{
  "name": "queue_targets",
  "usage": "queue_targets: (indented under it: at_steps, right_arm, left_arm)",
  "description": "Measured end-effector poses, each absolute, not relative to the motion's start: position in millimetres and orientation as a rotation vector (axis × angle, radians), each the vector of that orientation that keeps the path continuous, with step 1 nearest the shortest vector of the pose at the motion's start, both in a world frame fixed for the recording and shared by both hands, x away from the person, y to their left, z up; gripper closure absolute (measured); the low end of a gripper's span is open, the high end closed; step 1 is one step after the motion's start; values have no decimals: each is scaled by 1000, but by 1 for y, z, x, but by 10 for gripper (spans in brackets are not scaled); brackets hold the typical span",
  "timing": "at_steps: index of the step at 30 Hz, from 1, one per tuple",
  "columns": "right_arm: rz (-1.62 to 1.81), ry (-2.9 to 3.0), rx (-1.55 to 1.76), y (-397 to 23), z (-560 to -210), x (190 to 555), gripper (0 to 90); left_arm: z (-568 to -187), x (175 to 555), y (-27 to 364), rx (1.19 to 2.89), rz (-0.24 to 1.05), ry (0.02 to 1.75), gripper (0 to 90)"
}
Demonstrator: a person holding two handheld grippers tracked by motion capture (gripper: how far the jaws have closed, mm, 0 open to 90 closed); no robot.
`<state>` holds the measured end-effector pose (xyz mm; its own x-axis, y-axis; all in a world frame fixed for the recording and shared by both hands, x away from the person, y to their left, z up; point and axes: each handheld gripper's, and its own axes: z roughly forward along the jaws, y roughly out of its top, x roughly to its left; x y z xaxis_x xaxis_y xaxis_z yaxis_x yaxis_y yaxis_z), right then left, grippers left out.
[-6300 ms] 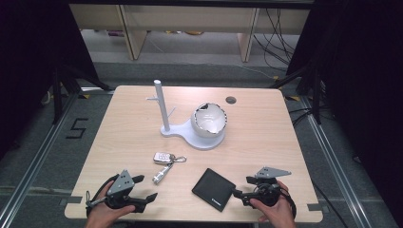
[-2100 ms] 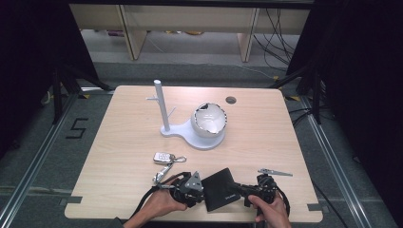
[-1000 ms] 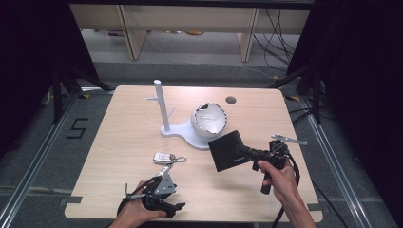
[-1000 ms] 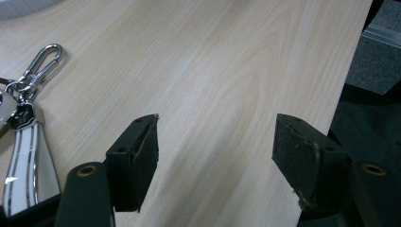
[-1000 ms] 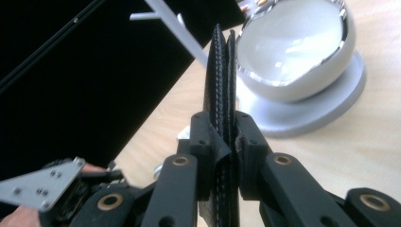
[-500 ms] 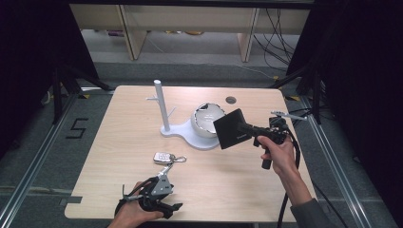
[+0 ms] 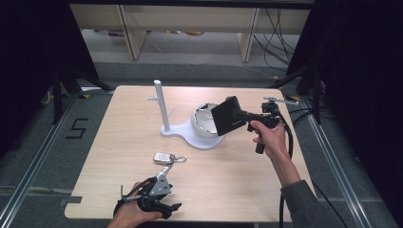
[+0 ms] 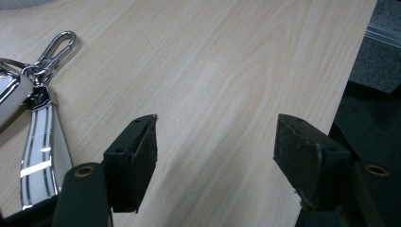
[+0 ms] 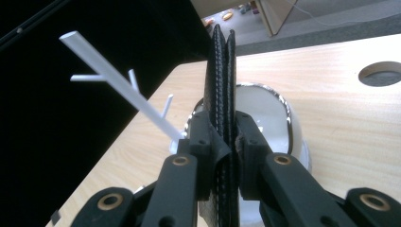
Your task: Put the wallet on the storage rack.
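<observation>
Two things are seen ahead: a white post [image 7: 160, 107] and a bowl [image 7: 205, 121]. The black wallet [image 7: 228, 115] is clamped by the right gripper [image 7: 244, 115] above the bowl. The left gripper [image 8: 215, 142] is held wide beside a key fob [image 7: 163, 157].

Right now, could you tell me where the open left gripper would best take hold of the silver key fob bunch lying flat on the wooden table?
Probably the slim silver carabiner clip, from straight above. The silver key fob bunch lies flat, so its ends offer narrow edges, while the left gripper has open jaws standing beside it over bare wooden table.
</observation>
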<state>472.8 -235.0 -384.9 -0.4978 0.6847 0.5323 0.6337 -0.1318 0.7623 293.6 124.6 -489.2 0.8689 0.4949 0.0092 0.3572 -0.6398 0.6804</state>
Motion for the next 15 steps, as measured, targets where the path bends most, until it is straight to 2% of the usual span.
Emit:
queue_targets:
  at_steps: [15]
  right_arm:
    - [1673, 1993, 1672, -221, -401, 506, 805]
  left_arm:
    - [-491, 292, 124, 2321, 234, 629, 305]
